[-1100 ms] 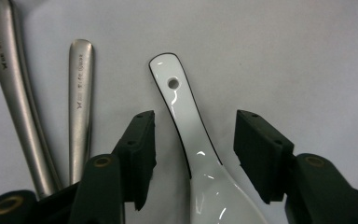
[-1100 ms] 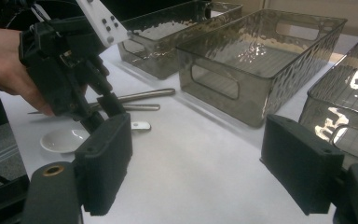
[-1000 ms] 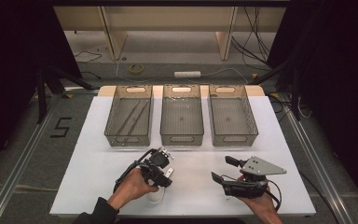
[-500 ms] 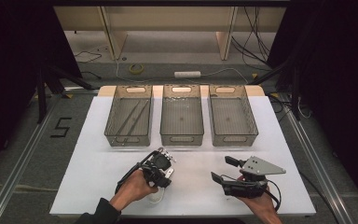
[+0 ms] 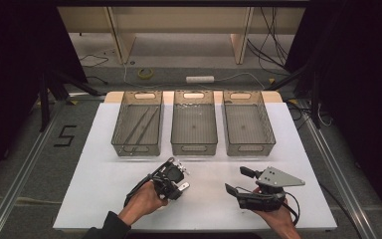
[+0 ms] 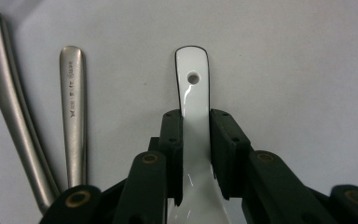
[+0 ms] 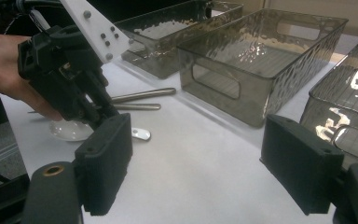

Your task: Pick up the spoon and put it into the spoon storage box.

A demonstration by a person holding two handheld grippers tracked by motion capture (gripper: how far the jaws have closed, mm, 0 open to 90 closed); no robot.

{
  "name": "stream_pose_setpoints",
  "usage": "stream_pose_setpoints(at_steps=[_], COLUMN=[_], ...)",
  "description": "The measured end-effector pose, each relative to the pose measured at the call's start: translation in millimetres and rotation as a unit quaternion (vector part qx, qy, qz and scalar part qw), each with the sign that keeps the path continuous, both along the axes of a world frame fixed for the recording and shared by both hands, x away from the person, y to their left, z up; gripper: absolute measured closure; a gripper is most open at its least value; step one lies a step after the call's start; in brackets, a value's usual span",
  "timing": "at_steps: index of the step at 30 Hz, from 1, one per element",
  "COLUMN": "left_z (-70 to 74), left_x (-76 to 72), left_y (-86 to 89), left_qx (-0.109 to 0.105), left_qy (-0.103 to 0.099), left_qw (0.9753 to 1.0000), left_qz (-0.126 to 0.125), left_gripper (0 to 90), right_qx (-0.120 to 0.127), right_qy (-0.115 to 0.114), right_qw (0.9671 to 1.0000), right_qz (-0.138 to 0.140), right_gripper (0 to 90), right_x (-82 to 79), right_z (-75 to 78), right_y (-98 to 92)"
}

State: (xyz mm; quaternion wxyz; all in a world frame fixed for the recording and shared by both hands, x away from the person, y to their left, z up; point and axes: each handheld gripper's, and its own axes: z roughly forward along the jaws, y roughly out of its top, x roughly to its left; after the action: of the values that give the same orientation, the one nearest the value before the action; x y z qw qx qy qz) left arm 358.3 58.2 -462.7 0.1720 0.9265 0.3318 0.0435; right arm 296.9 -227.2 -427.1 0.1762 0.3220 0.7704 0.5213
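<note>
- On the far left of the bench (image 5: 99,199), which has a plain white matte top, the left bin (image 5: 138,129) stands first in a row of three; it is of smoky clear plastic with a rippled wall, and thin long sticks lie inside it.
- The middle bin (image 5: 194,128) and the right bin (image 5: 247,128) are of the same plastic, each with an oval handle hole in the end wall.
- The left claw (image 6: 196,140) is near the front of the bench, below the left and middle bins. Its two black pads are closed on the neck of the white spoon (image 6: 192,79).
- The white spoon lies flat on the bench; it is glossy like ceramic, with a thin dark rim and a small round hole at the handle end.
- Just beside it, on the left in the left gripper view, two metal handles (image 6: 72,116) lie on the bench, dull grey with stamped letters. They are close to the claw but do not touch the spoon.
- The right claw (image 7: 214,163) is held over the front right of the bench, wide open, with nothing between its black ribbed pads.
</note>
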Motion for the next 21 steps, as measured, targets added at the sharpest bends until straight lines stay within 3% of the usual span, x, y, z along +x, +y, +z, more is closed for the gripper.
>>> stream_pose_setpoints(at_steps=[10, 12, 21], left_z=[12.1, 14.3, 29.0], left_x=[4.0, 5.0, 9.9], left_y=[9.3, 11.5, 20.6], left_qx=[-0.036, -0.049, -0.094], left_qy=[-0.017, -0.012, -0.022], left_qw=[0.9992, 0.9987, 0.9952], left_qz=[0.005, 0.009, 0.016], left_gripper=[75.2, 75.2, 75.2], right_qx=[0.0, 0.0, 0.001], right_qy=[-0.002, -0.002, 0.0], right_qw=[1.0, 1.0, 1.0], right_qz=[0.001, 0.001, 0.001], right_gripper=[25.6, 25.6, 25.6], right_x=[0.0, 0.1, 0.2], right_z=[0.2, 0.2, 0.0], right_y=[-0.8, -0.8, -0.9])
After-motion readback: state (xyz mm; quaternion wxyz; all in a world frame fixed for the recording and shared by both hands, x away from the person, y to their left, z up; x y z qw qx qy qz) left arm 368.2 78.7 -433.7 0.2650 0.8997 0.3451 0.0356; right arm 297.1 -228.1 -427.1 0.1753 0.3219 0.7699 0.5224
